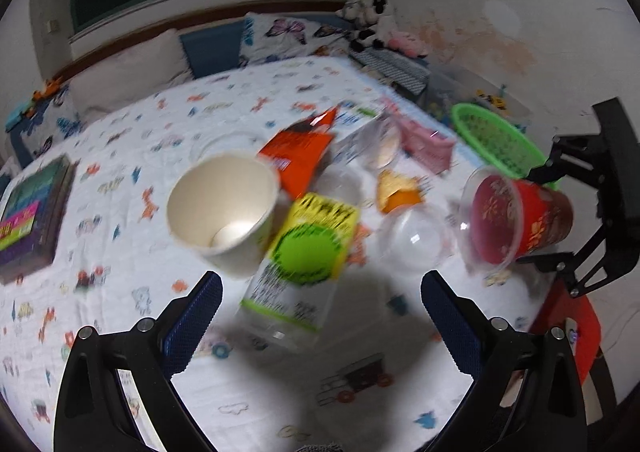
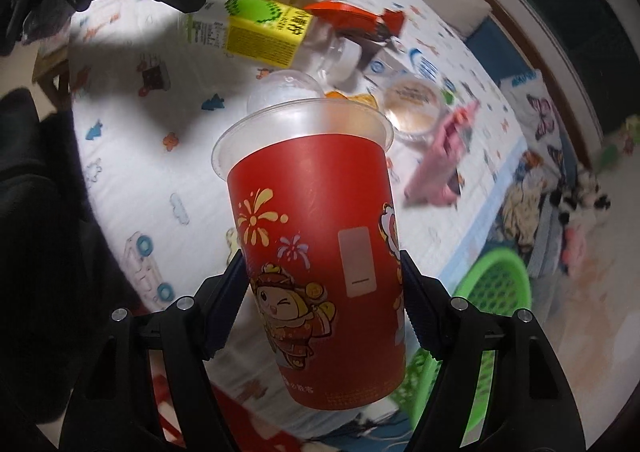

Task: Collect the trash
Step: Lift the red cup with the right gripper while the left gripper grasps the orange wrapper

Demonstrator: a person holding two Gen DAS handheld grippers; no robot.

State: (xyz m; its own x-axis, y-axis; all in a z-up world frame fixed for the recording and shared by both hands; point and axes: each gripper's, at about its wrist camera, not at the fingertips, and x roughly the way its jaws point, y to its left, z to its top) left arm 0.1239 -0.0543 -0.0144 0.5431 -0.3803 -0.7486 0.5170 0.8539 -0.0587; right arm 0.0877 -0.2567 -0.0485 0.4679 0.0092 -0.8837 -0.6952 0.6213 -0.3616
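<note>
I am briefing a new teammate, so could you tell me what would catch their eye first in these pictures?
The red cup fills the right wrist view, clamped in the right gripper above the bed's edge. On the bed ahead of the open left gripper lie a bottle with a yellow-green label and a paper cup. A green basket sits at the bed's far right.

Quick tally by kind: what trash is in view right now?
Cups: 2, red cup in the right tool, white paper cup
Bottle: 1
Clear dome lid: 1
Orange wrapper: 1
Pink wrapper: 1
Total: 6
</note>
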